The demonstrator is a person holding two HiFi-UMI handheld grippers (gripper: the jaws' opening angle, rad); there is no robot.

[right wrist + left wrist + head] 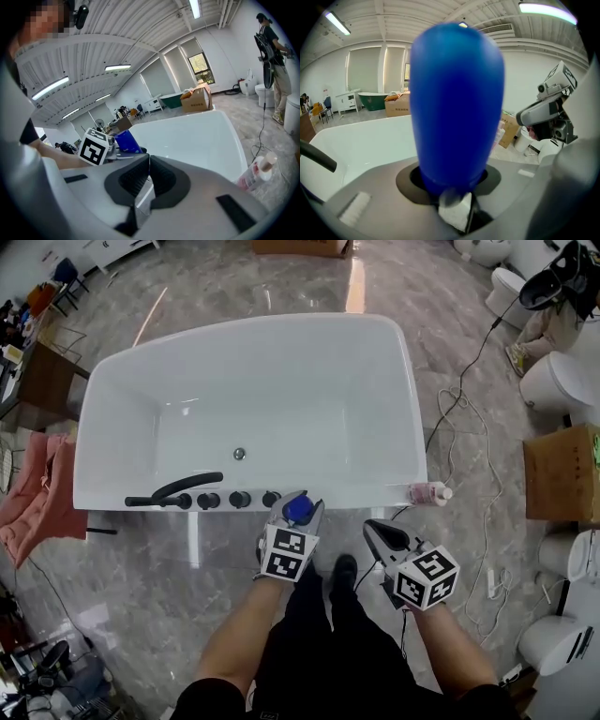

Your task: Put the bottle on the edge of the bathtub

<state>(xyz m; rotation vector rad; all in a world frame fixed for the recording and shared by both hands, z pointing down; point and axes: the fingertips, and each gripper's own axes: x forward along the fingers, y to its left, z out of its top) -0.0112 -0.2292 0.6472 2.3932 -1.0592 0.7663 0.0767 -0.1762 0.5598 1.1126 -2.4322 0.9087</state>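
A blue bottle [298, 510] stands between the jaws of my left gripper [297, 503], which is shut on it. It hangs just over the near rim of the white bathtub [361, 491], to the right of the black faucet fittings [178, 493]. In the left gripper view the blue bottle [457, 103] fills the middle and hides the fingertips. My right gripper [375, 527] is to the right, in front of the tub, with its jaws shut on nothing [148, 164]. A pink bottle [429, 492] lies on the tub's near right corner.
A cardboard box [561, 472] and several toilets [558, 381] stand to the right. A cable [459, 418] runs over the marble floor beside the tub. Pink cloth [42, 498] hangs at the left. A person [269, 37] stands far off near a toilet.
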